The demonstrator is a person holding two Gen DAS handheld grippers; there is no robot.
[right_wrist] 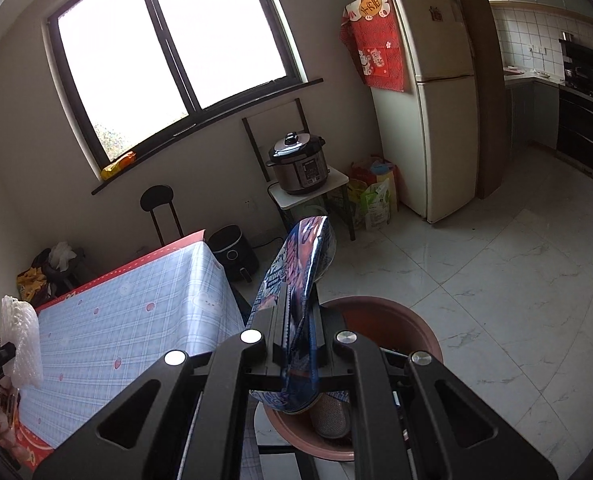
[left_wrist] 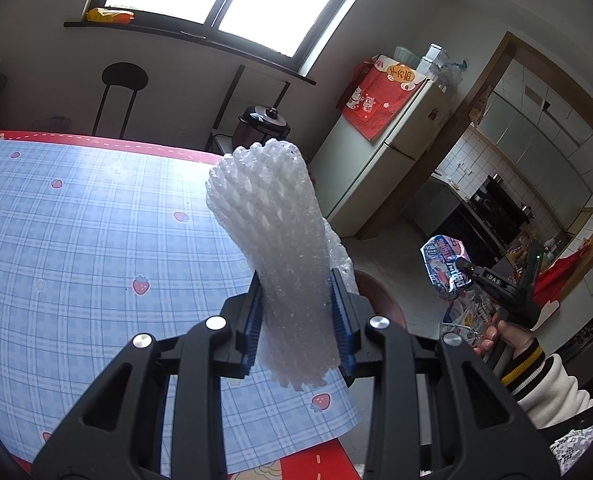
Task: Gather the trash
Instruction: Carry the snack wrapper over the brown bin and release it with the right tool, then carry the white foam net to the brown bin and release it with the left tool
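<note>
The left gripper (left_wrist: 298, 316) is clamped on a white foam net (left_wrist: 272, 248), its blue pads (left_wrist: 342, 320) pressing both sides; the net stands up out of the jaws above the table's (left_wrist: 76, 240) right edge. To the right, off the table, the right gripper (right_wrist: 298, 332) is closed tight on a crumpled blue wrapper (right_wrist: 300, 276), held over a brown basin (right_wrist: 392, 320) on the floor. Something grey lies in the basin, perhaps a slipper (right_wrist: 330, 416). A cooker (right_wrist: 296, 162) and fridge (right_wrist: 436, 100) stand far off.
</note>
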